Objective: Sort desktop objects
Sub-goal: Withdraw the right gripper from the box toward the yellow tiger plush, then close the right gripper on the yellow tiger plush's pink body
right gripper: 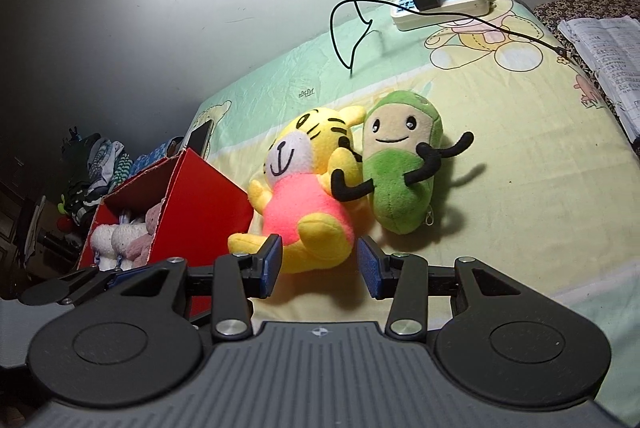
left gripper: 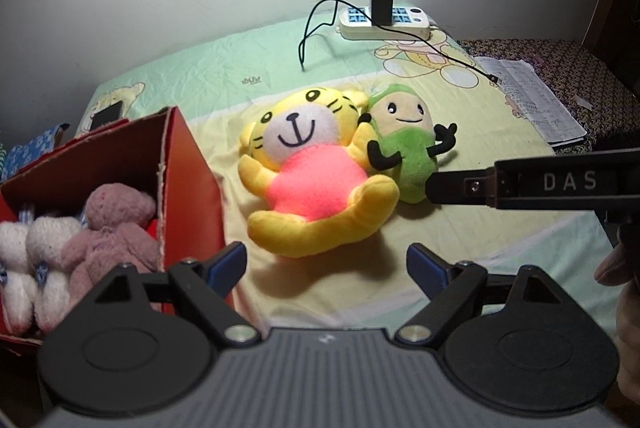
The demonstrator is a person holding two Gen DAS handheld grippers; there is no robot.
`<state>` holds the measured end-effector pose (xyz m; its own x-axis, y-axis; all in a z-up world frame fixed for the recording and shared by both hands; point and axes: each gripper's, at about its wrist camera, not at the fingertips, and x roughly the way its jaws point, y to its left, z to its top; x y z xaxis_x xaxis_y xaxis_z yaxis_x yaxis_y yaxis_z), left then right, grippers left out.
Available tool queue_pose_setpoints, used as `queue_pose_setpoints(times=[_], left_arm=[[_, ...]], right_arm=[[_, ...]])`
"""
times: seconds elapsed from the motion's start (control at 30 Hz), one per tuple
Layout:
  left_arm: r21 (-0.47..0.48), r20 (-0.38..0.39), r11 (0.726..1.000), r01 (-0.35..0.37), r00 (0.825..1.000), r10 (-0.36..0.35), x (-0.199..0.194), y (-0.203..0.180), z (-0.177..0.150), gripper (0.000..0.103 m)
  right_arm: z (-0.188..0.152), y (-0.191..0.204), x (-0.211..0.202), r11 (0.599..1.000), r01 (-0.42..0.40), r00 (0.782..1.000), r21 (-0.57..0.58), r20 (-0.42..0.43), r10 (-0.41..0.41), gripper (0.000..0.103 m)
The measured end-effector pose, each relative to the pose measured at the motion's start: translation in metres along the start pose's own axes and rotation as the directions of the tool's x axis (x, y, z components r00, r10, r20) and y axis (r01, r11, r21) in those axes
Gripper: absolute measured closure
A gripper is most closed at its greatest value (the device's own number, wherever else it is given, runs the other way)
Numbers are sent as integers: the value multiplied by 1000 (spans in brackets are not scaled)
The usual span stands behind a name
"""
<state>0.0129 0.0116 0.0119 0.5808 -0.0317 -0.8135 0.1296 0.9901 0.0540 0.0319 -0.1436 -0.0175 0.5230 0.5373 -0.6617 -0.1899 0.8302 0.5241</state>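
A yellow tiger plush in a pink shirt [left gripper: 308, 172] [right gripper: 308, 196] lies on its back on the cloth. A green bean plush [left gripper: 408, 144] [right gripper: 404, 172] leans against its right side. A red cardboard box [left gripper: 176, 180] [right gripper: 192, 204] at the left holds a mauve plush [left gripper: 112, 232] and white plush toys [left gripper: 28, 264]. My left gripper [left gripper: 326, 268] is open and empty, just short of the tiger's feet. My right gripper [right gripper: 320, 264] is open with the tiger's near leg between its blue pads [right gripper: 272, 260]. It also shows in the left wrist view [left gripper: 520, 184], beside the bean plush.
A white power strip [left gripper: 384, 22] [right gripper: 444, 2] with a black charger and trailing black cable lies at the back by the wall. Printed papers [left gripper: 536, 100] [right gripper: 612, 52] lie at the right edge. A phone [left gripper: 106, 116] lies behind the box.
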Motion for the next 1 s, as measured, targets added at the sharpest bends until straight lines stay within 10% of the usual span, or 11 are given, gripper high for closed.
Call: queue_pose_setpoints(times=[1.0], left_arm=[[-155,28,984,91,996,-88,83,16,35,5]], right_arm=[[73,-39,74,988,-126,990,85,-53,131,50]])
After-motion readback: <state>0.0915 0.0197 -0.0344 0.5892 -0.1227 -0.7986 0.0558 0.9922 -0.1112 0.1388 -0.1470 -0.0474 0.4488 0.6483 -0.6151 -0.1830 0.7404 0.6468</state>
